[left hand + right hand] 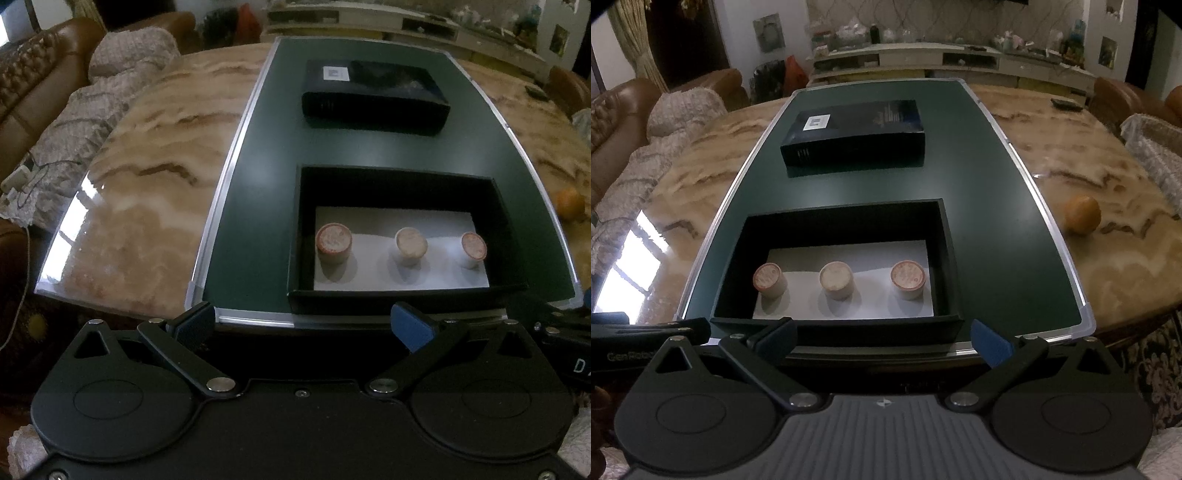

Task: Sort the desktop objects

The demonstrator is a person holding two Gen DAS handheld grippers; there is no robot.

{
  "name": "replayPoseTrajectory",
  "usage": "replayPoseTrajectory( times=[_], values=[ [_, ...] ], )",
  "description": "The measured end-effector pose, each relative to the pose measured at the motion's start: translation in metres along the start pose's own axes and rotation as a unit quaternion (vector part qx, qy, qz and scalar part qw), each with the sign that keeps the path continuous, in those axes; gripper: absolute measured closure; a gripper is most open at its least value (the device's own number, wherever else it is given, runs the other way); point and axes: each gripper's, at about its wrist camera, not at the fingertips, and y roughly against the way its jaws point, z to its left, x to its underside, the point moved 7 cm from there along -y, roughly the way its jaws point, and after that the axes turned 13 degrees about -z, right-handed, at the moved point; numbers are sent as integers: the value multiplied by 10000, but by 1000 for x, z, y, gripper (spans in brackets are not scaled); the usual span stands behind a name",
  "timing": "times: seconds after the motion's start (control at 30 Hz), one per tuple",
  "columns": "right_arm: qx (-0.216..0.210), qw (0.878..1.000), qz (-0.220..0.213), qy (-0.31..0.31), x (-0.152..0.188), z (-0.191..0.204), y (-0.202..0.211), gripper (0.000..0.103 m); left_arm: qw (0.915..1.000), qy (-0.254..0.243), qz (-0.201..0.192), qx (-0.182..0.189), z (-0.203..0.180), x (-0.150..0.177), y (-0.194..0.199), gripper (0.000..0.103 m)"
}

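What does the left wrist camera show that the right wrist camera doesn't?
Only the left wrist view shows the white charger and cable lying on the sofa cover. Only the right wrist view shows the whole orange and the trash bin. Both show the open black box with three small lidded cups, the closed black box, the green mat and an open, empty claw.

Open box (402, 177), 3 cups (410, 246), perhaps paper
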Motion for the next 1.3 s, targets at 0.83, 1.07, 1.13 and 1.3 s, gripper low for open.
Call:
replayPoseTrajectory(
  times=[0.83, 1.07, 1.13, 1.3],
  values=[
    [-7, 9998, 190, 117, 9, 3, -29, 0, 9995, 66, 294, 31, 1, 8, -30, 0],
    [28, 9995, 277, 140, 11, 3, -43, 0, 9992, 60, 392, 35, 0, 8, -44, 0],
    [37, 9994, 303, 145, 12, 2, -47, 0, 9990, 70, 439, 40, 0, 9, -49, 0],
    [28, 9992, 364, 148, 11, 1, -58, 0, 9986, 64, 518, 34, -2, 8, -60, 0]
  ],
)
